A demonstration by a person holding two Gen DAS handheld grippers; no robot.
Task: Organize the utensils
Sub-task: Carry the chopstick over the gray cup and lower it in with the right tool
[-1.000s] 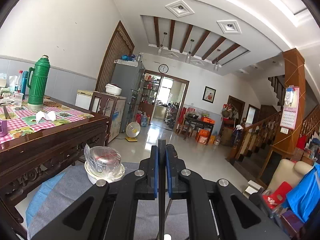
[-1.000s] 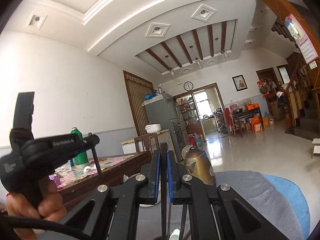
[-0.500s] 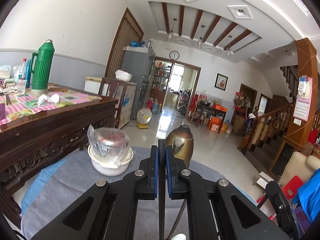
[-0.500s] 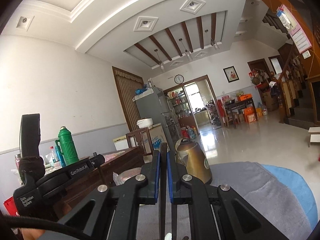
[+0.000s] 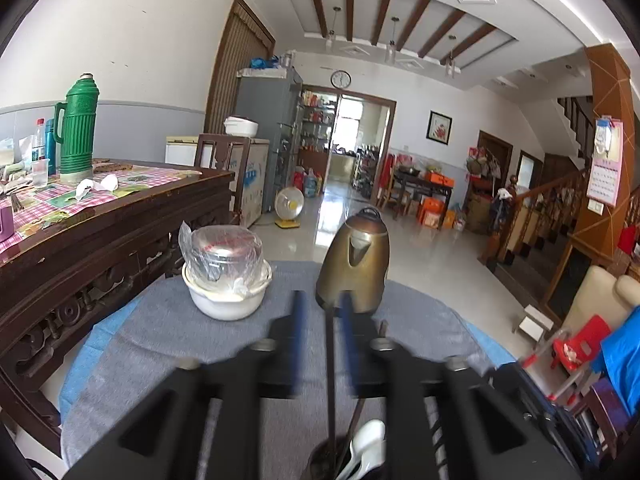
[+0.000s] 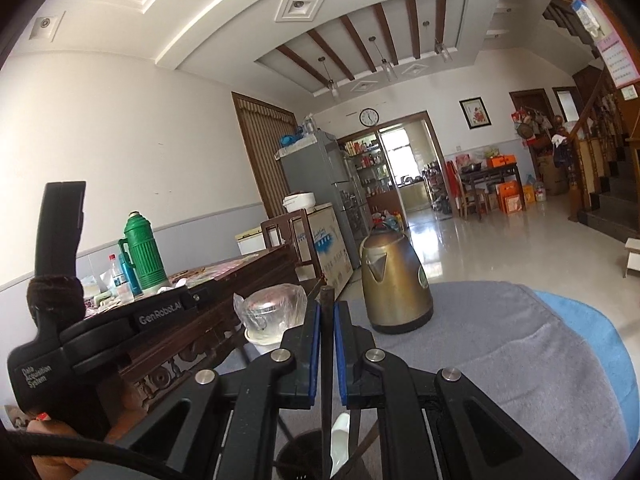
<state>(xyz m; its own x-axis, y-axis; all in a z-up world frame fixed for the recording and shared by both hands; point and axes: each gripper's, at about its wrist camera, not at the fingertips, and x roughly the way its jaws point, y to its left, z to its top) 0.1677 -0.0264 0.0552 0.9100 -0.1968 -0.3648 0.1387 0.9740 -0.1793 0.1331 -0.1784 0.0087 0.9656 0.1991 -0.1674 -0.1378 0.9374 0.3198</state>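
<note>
In the left wrist view my left gripper (image 5: 322,320) is blurred and its blue pads now stand apart. A dark chopstick (image 5: 330,380) stands between them, its lower end in a dark utensil holder (image 5: 320,460) that also holds a white spoon (image 5: 366,446). In the right wrist view my right gripper (image 6: 327,312) is shut on another dark chopstick (image 6: 327,360), which stands upright over the same holder (image 6: 300,456) beside the white spoon (image 6: 340,440). The left gripper's body (image 6: 100,328) shows at the left of that view.
A round table with a grey cloth (image 5: 160,360) carries a brass kettle (image 5: 354,268) and a white bowl holding a plastic-wrapped jar (image 5: 224,276). A dark wooden table (image 5: 100,216) with a green thermos (image 5: 76,136) stands to the left. A red chair (image 5: 576,344) is at the right.
My left gripper's pads have opened off its chopstick, which now stands in the holder. Both views have tilted down toward the table. The right gripper stays shut on its chopstick.
</note>
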